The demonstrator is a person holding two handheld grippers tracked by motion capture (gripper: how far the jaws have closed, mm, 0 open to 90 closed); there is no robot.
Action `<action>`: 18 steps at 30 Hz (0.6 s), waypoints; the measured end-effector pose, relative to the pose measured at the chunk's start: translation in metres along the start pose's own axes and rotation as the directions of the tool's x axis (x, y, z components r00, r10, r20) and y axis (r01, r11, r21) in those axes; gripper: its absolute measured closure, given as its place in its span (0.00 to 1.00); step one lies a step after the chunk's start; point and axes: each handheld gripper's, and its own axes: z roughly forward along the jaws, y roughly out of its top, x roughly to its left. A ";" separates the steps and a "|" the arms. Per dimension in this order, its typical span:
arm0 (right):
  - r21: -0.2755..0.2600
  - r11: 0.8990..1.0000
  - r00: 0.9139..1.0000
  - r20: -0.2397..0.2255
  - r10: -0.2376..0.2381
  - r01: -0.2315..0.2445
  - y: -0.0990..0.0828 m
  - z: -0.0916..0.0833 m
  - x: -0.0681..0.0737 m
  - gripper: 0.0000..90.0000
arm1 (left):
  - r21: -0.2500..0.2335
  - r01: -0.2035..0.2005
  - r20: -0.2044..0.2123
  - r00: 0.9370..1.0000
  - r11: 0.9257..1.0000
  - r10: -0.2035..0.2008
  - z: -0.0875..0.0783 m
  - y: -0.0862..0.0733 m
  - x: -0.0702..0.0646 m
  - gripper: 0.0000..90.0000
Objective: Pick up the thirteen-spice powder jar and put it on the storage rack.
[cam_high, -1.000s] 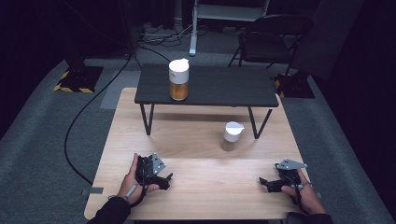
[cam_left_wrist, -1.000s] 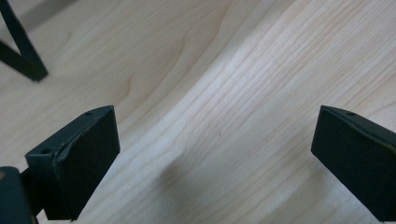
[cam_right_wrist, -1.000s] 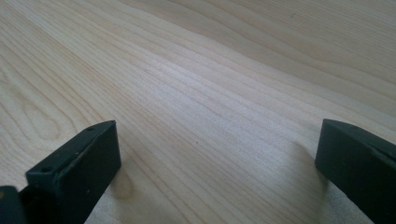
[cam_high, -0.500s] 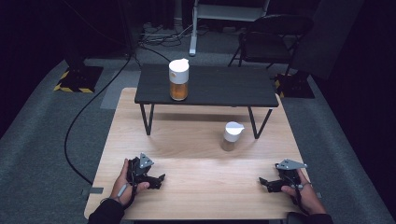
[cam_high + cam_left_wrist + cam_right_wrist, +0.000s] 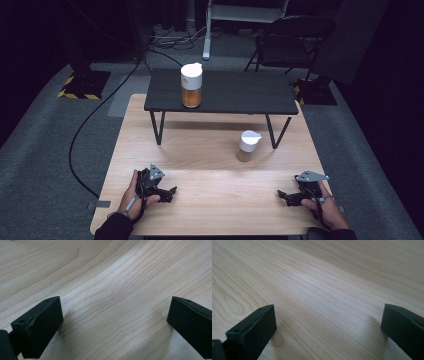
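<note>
High view: the left gripper (image 5: pixel 167 191) has slid back toward the bench (image 5: pixel 220 200) edge, the right gripper (image 5: pixel 286 196) unmoved, both jaws wide and empty, well short of the small bottle (image 5: pixel 247 146).

Recording studio or laboratory: a pale wooden table (image 5: pixel 215 200) stands lit on grey carpet (image 5: pixel 45 165) amid dark surroundings, with black cables (image 5: pixel 90 125) trailing across the floor, yellow-black hazard-marked stand bases (image 5: pixel 80 85) and 1 folding chair (image 5: pixel 290 35) behind.
</note>
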 end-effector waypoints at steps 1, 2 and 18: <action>0.000 1.000 1.000 0.000 0.000 0.000 0.000 0.000 0.000 0.00 | 0.001 0.000 0.000 1.000 1.000 0.000 0.000 0.000 0.000 0.00; 0.000 1.000 1.000 0.001 0.001 -0.001 0.000 0.000 0.000 0.00 | 0.000 -0.001 0.000 1.000 1.000 0.001 0.000 0.000 0.000 0.00; 0.001 1.000 1.000 0.005 -0.008 0.008 0.001 -0.001 0.002 0.02 | 0.001 -0.004 0.003 1.000 1.000 0.004 0.000 0.000 0.001 0.00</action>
